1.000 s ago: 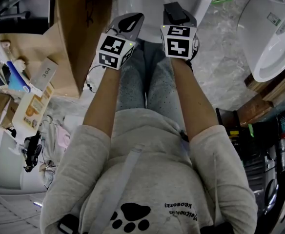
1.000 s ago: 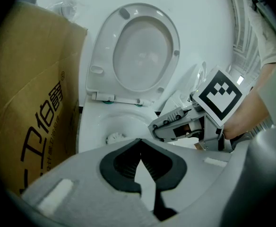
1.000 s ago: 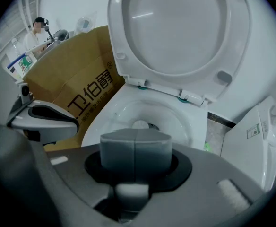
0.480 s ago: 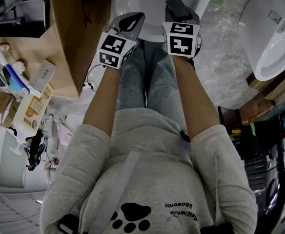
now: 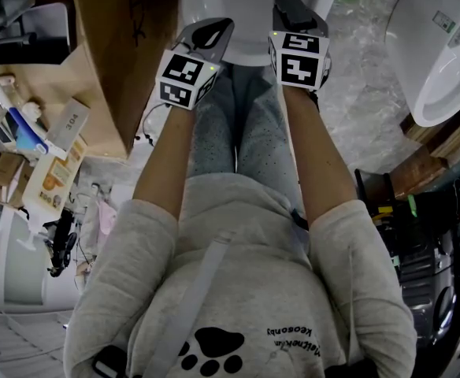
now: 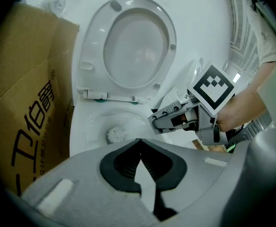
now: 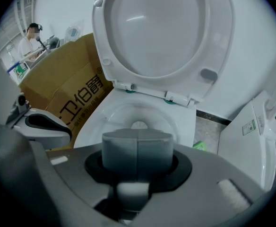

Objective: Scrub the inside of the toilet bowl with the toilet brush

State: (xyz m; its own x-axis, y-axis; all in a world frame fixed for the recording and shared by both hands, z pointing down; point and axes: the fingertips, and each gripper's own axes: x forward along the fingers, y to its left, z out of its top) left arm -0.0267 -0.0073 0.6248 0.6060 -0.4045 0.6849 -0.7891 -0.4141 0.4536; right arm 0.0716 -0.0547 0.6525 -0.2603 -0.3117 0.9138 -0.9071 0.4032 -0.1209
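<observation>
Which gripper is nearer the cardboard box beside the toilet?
Left. The left gripper sits close beside the cardboard box; the right gripper, holding the toilet brush, is farther off, beyond the left one.

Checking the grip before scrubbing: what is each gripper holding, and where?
The right gripper is shut on the toilet brush by its handle, head down in the toilet bowl. The left gripper is shut on nothing.

Large Chinese characters, 卫伯爵, are printed in dark ink on the side of the cardboard box [image 6: 34,122] and are seen again in the right gripper view. The number 304 is shown on a small grey box [image 5: 72,120] in the head view. Small lettering on the sweatshirt [image 5: 293,341] is seen upside down and cannot be read with certainty.
</observation>
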